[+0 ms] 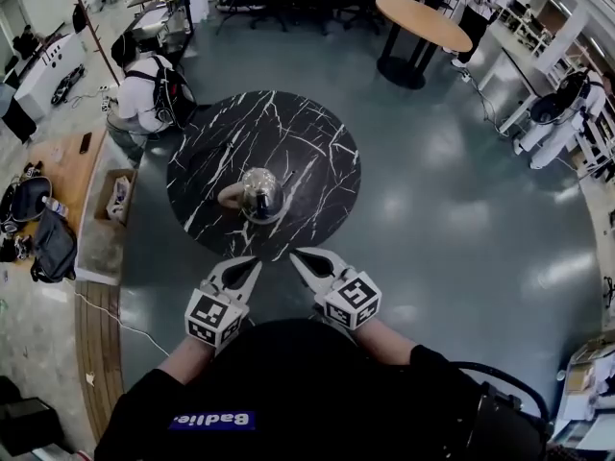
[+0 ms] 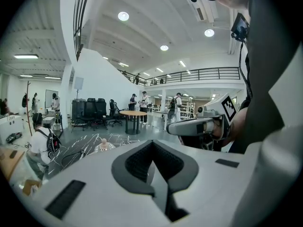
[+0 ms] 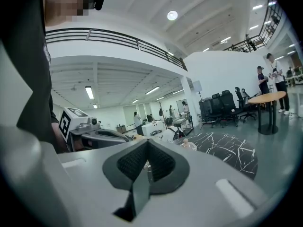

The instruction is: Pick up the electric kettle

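**A:** Where is the electric kettle [image 1: 261, 195]?

**B:** On the round black marble table [image 1: 288, 128], close to its near edge. The left gripper [image 1: 252, 265] and the right gripper [image 1: 300, 257] hang just short of that edge, apart from the kettle. The jaws of both are pressed together on nothing.

**A:** Room to move?

**B:** Open grey floor [image 1: 461, 209] lies right of the table. 1 person [image 1: 144, 89] crouches at its far-left edge.

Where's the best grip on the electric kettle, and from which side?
Probably the pale handle: it sticks out of the electric kettle toward the head view's left, while the body is round, shiny and wide. Come in from that side with the left hand-held gripper; its jaws are shut and need opening first.
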### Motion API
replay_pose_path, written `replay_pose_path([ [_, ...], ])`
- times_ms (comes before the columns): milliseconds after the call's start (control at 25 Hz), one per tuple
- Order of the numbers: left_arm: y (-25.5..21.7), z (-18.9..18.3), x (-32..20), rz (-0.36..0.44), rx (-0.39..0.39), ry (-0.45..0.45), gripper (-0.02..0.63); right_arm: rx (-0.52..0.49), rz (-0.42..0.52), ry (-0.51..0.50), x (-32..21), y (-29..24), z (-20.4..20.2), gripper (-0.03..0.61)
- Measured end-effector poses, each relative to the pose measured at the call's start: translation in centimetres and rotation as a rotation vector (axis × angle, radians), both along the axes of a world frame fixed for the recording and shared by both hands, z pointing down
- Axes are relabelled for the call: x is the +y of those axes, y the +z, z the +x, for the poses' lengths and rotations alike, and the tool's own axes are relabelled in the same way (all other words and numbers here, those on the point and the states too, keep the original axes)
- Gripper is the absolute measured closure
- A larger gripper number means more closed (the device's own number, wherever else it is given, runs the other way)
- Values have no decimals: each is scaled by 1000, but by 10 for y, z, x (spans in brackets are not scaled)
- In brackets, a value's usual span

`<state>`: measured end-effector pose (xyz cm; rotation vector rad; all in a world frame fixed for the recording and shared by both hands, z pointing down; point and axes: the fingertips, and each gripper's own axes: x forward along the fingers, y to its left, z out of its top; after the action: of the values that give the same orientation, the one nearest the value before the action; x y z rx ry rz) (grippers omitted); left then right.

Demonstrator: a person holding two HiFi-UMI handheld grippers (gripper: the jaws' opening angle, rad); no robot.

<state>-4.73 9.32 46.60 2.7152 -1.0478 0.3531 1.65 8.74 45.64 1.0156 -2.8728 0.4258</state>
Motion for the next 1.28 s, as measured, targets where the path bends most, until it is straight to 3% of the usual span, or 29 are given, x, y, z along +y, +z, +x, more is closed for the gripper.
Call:
replay_pose_path([
  [840, 13, 54, -12, -12, -38, -153, 607, -41, -4, -135, -16, 16, 54, 577],
  [1040, 14, 48, -27, -12, -40, -185, 607, -44, -26, -129, -28, 27, 56, 577],
  [1280, 27, 29, -56, -20, -28, -157, 607, -27, -39, -91, -59, 35, 42, 577],
])
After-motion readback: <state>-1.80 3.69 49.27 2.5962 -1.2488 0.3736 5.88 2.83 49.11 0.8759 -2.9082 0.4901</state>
